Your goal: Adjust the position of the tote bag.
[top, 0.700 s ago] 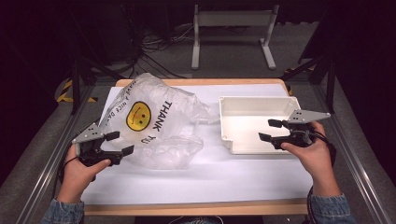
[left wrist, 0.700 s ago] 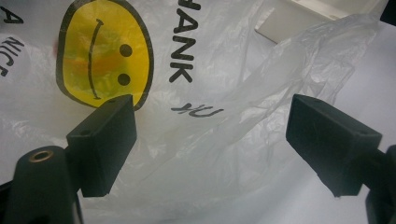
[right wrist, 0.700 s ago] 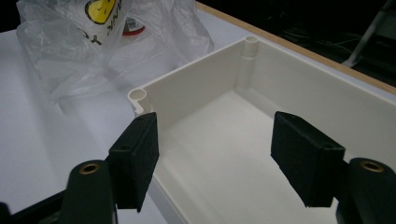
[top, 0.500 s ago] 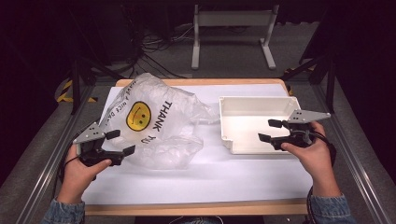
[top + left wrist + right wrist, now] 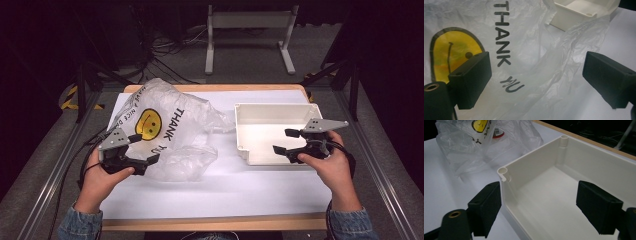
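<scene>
A crumpled clear plastic bag with a yellow smiley and "THANK YOU" print lies on the left half of the white table. My left gripper is open at the bag's near left edge, and the bag lies between its jaws, untouched as far as I can see. A white empty plastic bin stands on the right half. My right gripper is open over the bin's near edge; in the right gripper view one jaw is outside the bin wall, the other above its inside. Something red shows through the bag.
The white table top has bare room in front of the bag and bin. A wooden edge runs along the near side. Dark floor, cables and a metal stand lie beyond the far edge. Rails run along both table sides.
My left gripper has edged slightly closer to the bag. The right gripper, the bag and the bin stay where they were.
</scene>
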A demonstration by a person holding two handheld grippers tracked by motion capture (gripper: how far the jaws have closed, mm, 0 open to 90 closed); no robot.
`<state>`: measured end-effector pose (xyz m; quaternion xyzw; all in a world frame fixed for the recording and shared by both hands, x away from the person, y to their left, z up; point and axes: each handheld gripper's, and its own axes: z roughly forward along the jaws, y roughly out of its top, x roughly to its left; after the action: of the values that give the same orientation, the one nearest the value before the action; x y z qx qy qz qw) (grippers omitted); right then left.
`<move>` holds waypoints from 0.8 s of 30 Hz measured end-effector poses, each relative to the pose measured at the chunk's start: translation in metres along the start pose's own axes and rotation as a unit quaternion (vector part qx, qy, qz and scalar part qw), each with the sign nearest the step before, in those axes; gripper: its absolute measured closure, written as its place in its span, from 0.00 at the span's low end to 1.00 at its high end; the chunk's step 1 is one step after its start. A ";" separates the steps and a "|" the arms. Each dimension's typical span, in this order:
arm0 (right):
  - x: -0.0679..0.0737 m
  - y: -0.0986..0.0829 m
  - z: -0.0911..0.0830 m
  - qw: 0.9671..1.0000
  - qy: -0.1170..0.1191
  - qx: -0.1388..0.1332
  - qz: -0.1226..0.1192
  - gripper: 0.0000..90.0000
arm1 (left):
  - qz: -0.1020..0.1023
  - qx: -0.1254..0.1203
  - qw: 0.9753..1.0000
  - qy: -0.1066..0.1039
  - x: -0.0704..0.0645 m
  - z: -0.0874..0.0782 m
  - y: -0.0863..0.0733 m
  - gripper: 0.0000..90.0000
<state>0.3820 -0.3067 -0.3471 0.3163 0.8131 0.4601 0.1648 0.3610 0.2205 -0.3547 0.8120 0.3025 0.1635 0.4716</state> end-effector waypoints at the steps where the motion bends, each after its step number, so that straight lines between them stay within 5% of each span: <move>1: 0.000 0.000 0.001 1.000 0.002 0.002 0.001 0.22 | 0.003 0.001 1.000 -0.003 -0.002 0.002 0.001 0.11; 17: 0.008 -0.001 0.014 1.000 0.023 0.013 -0.017 0.19 | 0.039 0.043 0.998 -0.037 -0.021 0.050 0.005 0.11; 20: 0.009 -0.001 0.016 0.999 0.026 0.015 -0.019 0.19 | 0.043 0.047 0.997 -0.043 -0.022 0.055 0.004 0.16; 23: 0.011 0.000 0.018 0.999 0.030 0.015 -0.023 0.19 | 0.051 0.037 0.998 -0.032 -0.022 0.060 0.001 0.38; 24: 0.011 0.000 0.018 0.999 0.030 0.015 -0.023 0.19 | 0.059 0.044 0.997 -0.036 -0.022 0.062 0.000 0.38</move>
<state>0.3841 -0.2880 -0.3563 0.2858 0.8316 0.4533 0.1458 0.3781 0.1652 -0.3856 0.8540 0.2436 0.1484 0.4352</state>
